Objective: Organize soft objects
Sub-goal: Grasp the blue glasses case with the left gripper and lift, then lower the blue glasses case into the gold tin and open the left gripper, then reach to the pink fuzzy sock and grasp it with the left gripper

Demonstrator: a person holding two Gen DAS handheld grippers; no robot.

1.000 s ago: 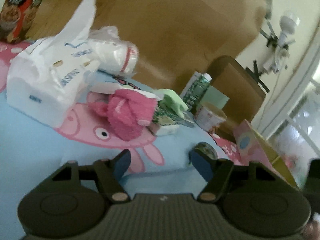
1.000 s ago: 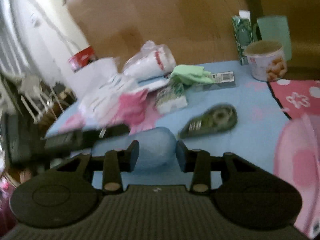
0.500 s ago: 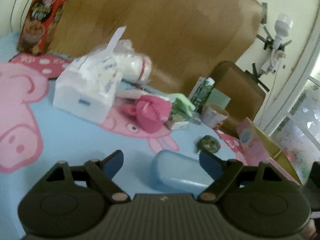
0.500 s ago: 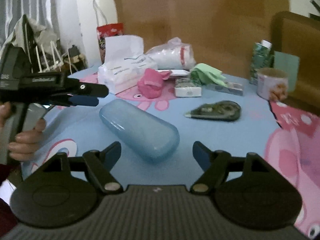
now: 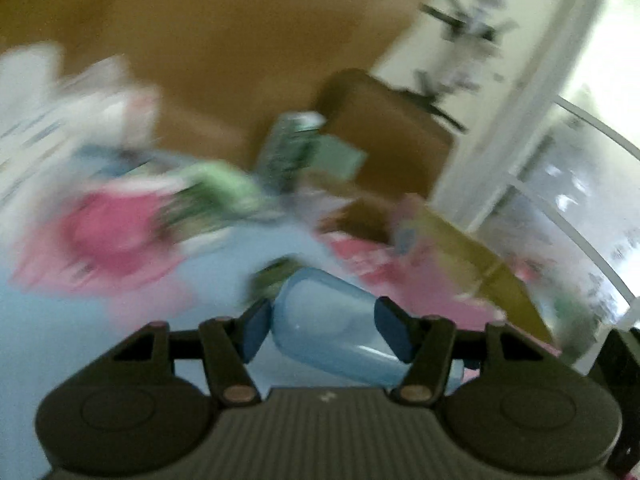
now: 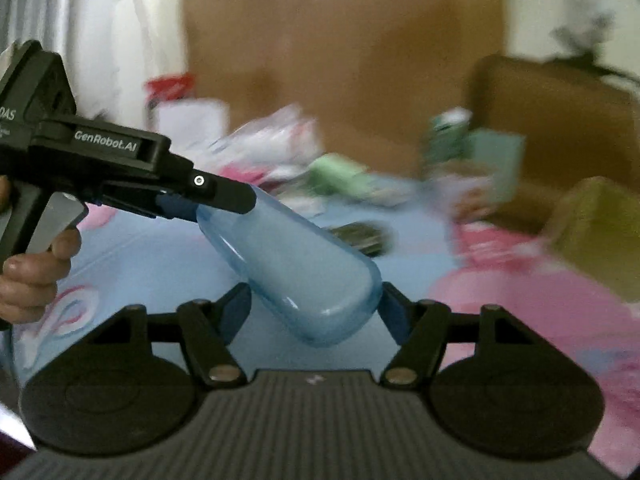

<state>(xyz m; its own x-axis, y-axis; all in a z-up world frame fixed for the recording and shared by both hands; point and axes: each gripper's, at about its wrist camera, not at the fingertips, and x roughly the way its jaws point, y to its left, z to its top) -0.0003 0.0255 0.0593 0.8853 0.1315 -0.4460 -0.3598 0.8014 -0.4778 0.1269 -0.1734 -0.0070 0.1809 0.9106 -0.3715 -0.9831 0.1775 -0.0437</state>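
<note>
A translucent blue case [image 5: 332, 332] sits between my left gripper's [image 5: 322, 330] blue pads, which close on its end. In the right wrist view the left gripper [image 6: 200, 200] holds the blue case [image 6: 296, 276] lifted and tilted above the blue mat. My right gripper [image 6: 316, 312] is open, with the case's free end between its fingers, not touching. A pink soft item [image 5: 116, 236] and a green cloth [image 5: 224, 184] lie blurred on the mat behind.
A white tissue pack [image 6: 192, 120], a green carton [image 6: 448, 136], a tape dispenser [image 6: 360, 236] and a yellow-pink box [image 6: 596, 232] stand on the Peppa Pig mat [image 6: 152, 256]. A brown chair [image 5: 384, 136] stands behind. The background is motion-blurred.
My left gripper has closed on the blue case's end and lifted it off the mat. My right gripper stays open and has moved closer, round the case's other end.
</note>
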